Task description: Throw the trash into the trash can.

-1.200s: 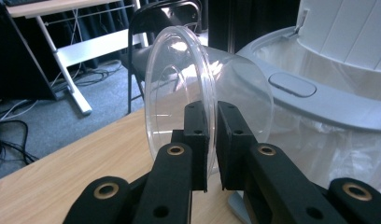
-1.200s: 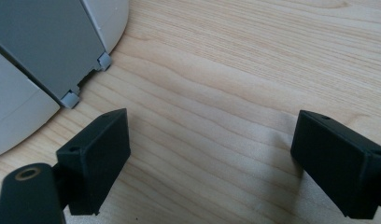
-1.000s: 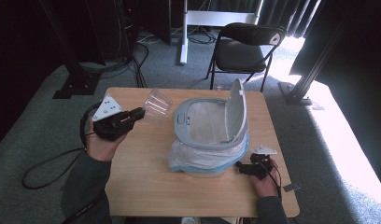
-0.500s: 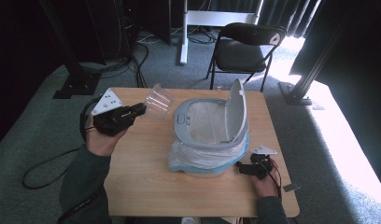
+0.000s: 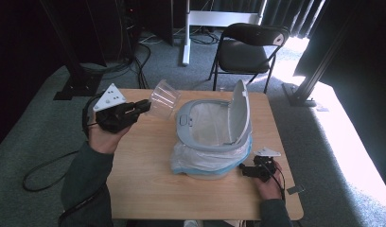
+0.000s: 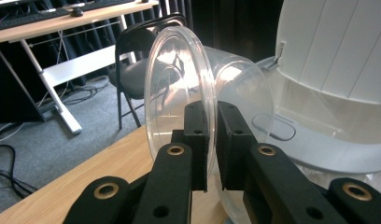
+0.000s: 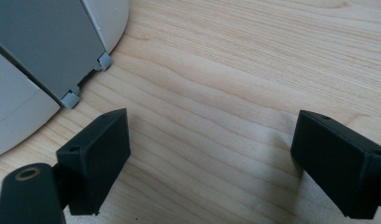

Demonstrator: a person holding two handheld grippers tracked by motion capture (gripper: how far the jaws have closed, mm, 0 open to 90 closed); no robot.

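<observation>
A clear plastic cup point(image 5: 165, 98) hangs tilted above the table's back left, just left of a white bin point(image 5: 191, 137). The bin's lid point(image 5: 242, 111) stands up and a plastic liner bag is in it. My left gripper point(image 5: 144, 105) is shut on the cup's wall. In the left gripper view the pads point(image 6: 200, 135) pinch the cup point(image 6: 179, 93) at its rim, with the bin point(image 6: 319, 154) and the raised lid point(image 6: 338, 46) right behind. My right gripper point(image 5: 245, 169) rests on the table by the bin's front right. Its jaws stand open point(image 7: 212, 149) over bare wood, beside the bin's base point(image 7: 34, 70).
The wooden table point(image 5: 144, 179) has free room in front of and to the left of the bin. A black folding chair point(image 5: 248, 52) stands behind the table on the carpet. A cable point(image 5: 44, 170) trails off the table's left side.
The left gripper has carried the cup slightly up and toward the bin. The right gripper has stayed where it was.
</observation>
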